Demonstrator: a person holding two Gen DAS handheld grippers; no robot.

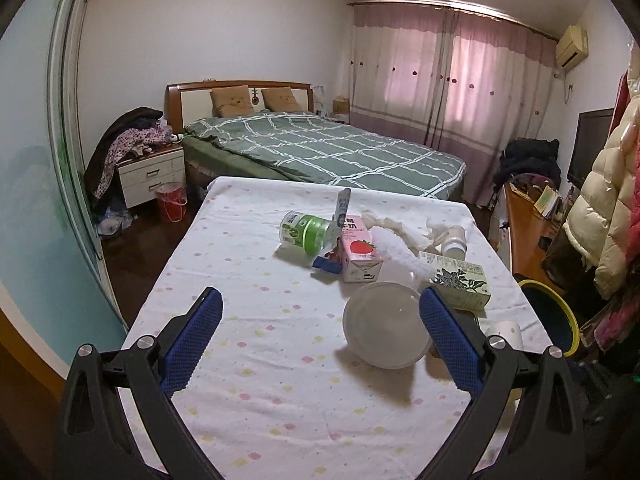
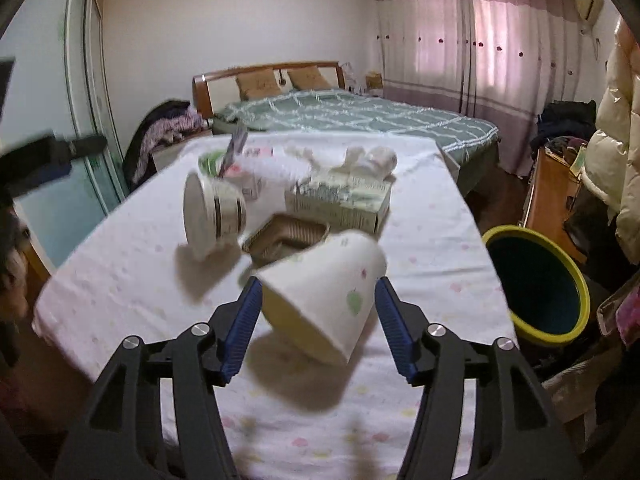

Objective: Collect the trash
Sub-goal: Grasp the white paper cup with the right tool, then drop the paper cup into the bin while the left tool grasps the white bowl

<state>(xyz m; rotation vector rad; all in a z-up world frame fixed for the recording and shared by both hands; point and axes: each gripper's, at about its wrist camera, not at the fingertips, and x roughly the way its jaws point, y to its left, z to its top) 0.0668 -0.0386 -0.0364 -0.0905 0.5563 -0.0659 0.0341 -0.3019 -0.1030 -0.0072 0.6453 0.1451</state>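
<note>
The left gripper [image 1: 320,312] hangs wide open and empty over the white flower-dotted tablecloth [image 1: 248,380], a round white plastic tub [image 1: 384,326] lying on its side just beside its right finger. The right gripper [image 2: 319,292] has its jaws parted around a tilted white paper cup [image 2: 324,292]; whether the blue pads press it cannot be told. A yellow-rimmed dark bin [image 2: 538,284] stands beside the table, right of it.

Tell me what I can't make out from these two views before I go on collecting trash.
- White paper cup between the right gripper jaws: motion blur hides whether the pads touch it.
- Yellow-rimmed dark bin: left wrist view shows only its rim beyond the table edge; its contents are too dark in either view.
- Woven tray: partly hidden behind the cup.
- Strawberry carton: print too small.
</note>
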